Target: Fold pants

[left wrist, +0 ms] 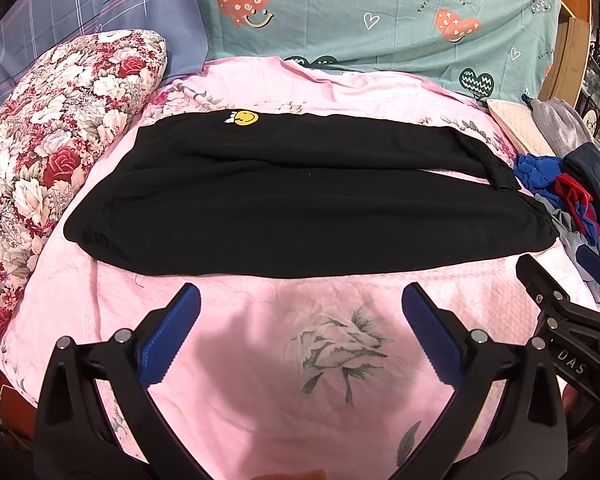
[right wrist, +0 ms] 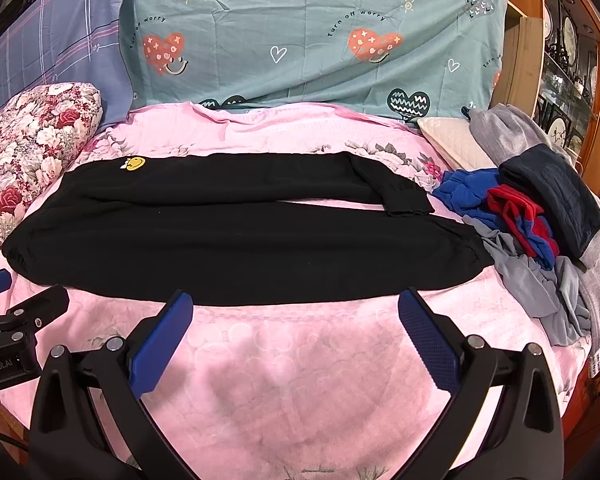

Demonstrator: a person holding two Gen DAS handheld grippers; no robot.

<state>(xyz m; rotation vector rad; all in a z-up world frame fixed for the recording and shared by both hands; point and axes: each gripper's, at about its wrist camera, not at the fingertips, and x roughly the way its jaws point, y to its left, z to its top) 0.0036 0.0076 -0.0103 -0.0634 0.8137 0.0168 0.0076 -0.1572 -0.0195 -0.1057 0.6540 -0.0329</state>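
Black pants (left wrist: pixel 300 200) lie long-axis 9-to-3 at 12 o'clock of both empty wide-open jaws, right gripper (right wrist: pixel 296 320) nearer than left gripper (left wrist: pixel 300 312).

A bedroom in a home. A bed with a pink flowery sheet (right wrist: pixel 300 380), with a flowery pillow (right wrist: pixel 32 136) at its left edge, a green cloth with hearts (right wrist: pixel 320 40) hung up behind it, and a pile of clothes (right wrist: pixel 540 232) on its right side. Past that right side, a wooden cabinet with plates on show (right wrist: pixel 568 80).
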